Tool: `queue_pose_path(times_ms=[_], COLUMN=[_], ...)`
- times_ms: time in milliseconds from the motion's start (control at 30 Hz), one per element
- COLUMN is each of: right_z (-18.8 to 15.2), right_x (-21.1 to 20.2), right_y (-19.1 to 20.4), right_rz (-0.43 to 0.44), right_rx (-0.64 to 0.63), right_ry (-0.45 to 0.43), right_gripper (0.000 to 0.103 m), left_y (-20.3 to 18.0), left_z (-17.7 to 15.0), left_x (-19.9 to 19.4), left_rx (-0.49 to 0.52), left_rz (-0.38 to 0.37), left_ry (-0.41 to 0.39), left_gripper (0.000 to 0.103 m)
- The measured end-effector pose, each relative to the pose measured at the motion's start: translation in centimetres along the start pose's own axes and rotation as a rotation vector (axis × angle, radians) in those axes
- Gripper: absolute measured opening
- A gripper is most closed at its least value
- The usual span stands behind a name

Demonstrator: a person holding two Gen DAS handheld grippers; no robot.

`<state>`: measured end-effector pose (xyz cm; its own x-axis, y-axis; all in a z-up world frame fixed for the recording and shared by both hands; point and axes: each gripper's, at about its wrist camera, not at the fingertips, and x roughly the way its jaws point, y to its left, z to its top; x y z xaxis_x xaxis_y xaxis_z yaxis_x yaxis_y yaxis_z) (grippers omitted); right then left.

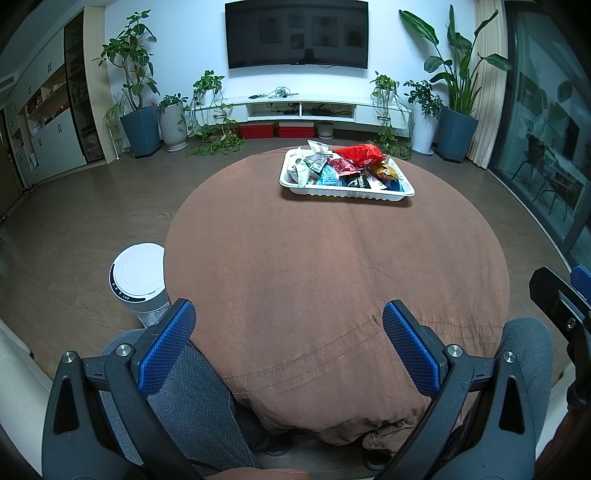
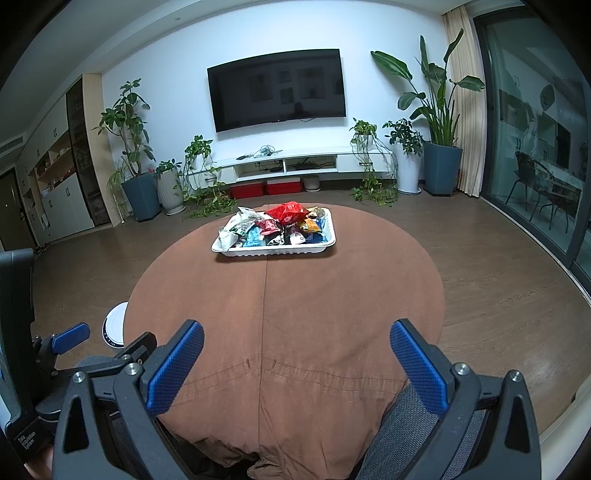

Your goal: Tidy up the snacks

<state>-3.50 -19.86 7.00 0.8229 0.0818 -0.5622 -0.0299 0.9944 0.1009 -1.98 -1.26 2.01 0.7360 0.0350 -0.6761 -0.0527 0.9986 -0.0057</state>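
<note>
Two handheld grippers hang low over the near edge of a round table draped in brown cloth, both with jaws spread wide and nothing between the blue pads. The left gripper and the right gripper sit well apart from the snacks, which lie heaped in a white tray at the far side of the table, beneath a wall-mounted television. A red packet crowns the pile; smaller wrappers in green, blue, black and orange overlap beneath it, some leaning on the tray's rim. No packet shows on the bare cloth. With every snack already in the tray, the scene would fit a tidy-up that has ended there as well as a jumble waiting to be sorted, and the pictures do not settle which. Risks are plain enough: the pile is loose and mounded above the rim, so any reach into it could tip packets onto the cloth or snag two wrappers at once, and the light tray might slide on the fabric if pushed. A white bin stands on the floor just beside the table's left edge, where a knocked packet could drop
</note>
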Motion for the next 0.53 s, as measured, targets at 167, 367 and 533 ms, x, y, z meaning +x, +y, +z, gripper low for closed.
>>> queue_pose_path(times_ms=[167, 367, 533], right_z=[-0.1, -0.2, -1.1], right_x=[0.0, 0.0, -0.3], right_y=[0.0, 0.0, -0.2], right_rz=[0.0, 0.001, 0.003], right_rx=[0.001, 0.002, 0.004], right_ry=[0.002, 0.006, 0.013], right_gripper=[0.103, 0.103, 0.103], left_y=[0.0, 0.1, 0.4], left_z=[0.0, 0.1, 0.3], left_x=[0.0, 0.0, 0.1], left_rx=[0.0, 0.003, 0.001], left_rz=[0.0, 0.004, 0.01], left_ry=[-0.001, -0.013, -0.025], left_gripper=[0.103, 0.103, 0.103])
